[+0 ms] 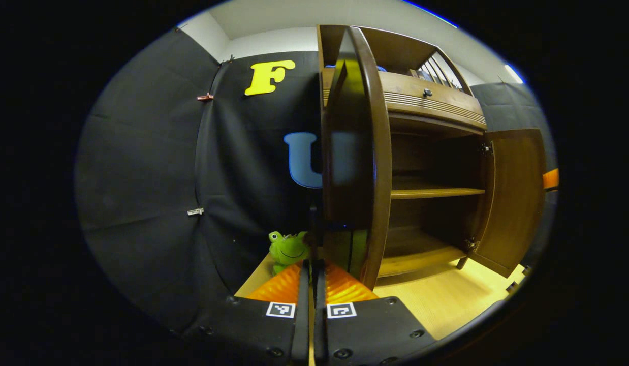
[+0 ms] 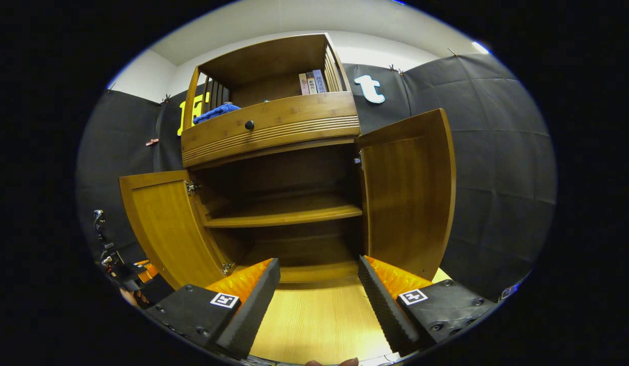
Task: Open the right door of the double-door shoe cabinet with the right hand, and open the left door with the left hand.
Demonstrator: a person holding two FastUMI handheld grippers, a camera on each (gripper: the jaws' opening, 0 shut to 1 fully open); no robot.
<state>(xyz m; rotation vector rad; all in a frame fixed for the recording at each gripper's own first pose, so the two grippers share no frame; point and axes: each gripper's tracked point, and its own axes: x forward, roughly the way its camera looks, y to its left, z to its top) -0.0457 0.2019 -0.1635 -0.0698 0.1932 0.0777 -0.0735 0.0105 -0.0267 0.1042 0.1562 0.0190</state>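
- The brown wooden double-door shoe cabinet (image 2: pixel 274 168) stands on the pale wood floor (image 2: pixel 314 325) with both doors swung out, baring its inner shelf (image 2: pixel 284 216).
- The left door (image 1: pixel 357 152) is seen edge-on in the left gripper view, just ahead of the left gripper (image 1: pixel 311 284).
- The left gripper's orange-backed fingers are pressed almost together; whether they pinch anything on the door, I cannot tell.
- The right door (image 2: pixel 408 193) hangs wide open at the cabinet's right side.
- The right gripper (image 2: pixel 319 284) sits in front of the cabinet, fingers spread wide apart, touching nothing.
- A green frog toy (image 1: pixel 288 250) sits on the floor left of the cabinet.
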